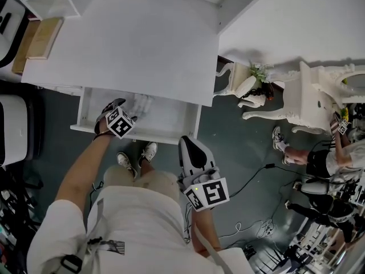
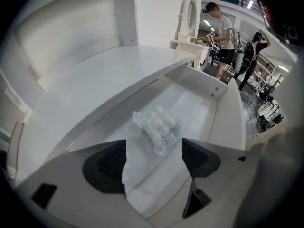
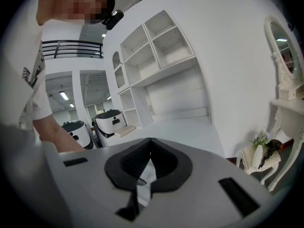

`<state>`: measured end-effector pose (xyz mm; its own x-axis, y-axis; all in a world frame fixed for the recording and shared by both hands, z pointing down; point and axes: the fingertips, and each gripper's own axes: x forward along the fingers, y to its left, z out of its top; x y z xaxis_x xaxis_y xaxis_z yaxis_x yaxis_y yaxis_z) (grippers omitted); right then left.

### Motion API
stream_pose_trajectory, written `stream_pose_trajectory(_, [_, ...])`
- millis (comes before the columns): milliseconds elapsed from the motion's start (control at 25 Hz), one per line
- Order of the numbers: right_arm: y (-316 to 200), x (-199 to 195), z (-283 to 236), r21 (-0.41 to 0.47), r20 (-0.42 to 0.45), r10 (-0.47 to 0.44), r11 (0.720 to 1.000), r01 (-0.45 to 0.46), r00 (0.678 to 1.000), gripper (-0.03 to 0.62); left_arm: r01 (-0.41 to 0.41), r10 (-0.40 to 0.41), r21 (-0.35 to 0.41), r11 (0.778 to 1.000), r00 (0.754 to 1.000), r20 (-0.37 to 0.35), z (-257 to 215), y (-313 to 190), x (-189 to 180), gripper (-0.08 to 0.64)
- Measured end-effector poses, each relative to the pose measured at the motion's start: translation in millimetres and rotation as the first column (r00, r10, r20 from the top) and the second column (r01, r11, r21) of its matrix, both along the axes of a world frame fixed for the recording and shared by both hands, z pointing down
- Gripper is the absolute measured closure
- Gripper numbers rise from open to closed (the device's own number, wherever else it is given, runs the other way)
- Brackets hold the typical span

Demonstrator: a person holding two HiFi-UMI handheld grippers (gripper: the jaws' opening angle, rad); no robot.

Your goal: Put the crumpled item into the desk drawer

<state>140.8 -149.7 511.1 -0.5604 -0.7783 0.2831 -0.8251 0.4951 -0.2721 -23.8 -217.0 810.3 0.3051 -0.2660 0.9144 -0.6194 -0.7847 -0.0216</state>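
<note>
The crumpled item point(image 2: 159, 127) lies in the drawer point(image 1: 171, 117), which juts out from under the front edge of the desk point(image 1: 142, 39). The left gripper point(image 2: 154, 158) hangs over the drawer, above the item and apart from it. The right gripper point(image 3: 150, 161) sits outside, to the drawer's right. A plant stand point(image 1: 251, 87) stands on the floor right of the desk.

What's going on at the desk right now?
A person works a gripper in each hand at a white desk whose drawer is pulled open. The crumpled clear item lies on the drawer floor. The left gripper hangs over it with jaws wide apart, not touching it. The right gripper is shut and empty, held by the drawer's front right corner. The drawer is not yet closed.
</note>
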Motion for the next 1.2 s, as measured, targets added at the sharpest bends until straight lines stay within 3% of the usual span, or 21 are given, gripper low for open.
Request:
stream_pose_trajectory(360, [39.5, -24.5, -21.3, 0.033, -0.020, 0.009, 0.999, -0.009, 1.000, 0.583, 0.018, -0.017, 0.046, 0.999, 0.999, -0.033, -29.5, 18.5, -18.5, 0.192])
stream_pose_trajectory(720, [70.2, -44.0, -50.7, 0.083, -0.046, 0.018, 0.996, -0.014, 0.999, 0.583, 0.131, -0.120, 0.084, 0.988, 0.984, -0.132, -68.0, 40.7, -35.6, 0.200])
stream_pose_trajectory(1200, [88.6, -89.7, -54.9, 0.095, -0.063, -0.033, 0.995, 0.039, 0.997, 0.583, 0.294, -0.228, 0.181, 0.938, 0.922, -0.313, -124.1, 59.4, -70.9, 0.397])
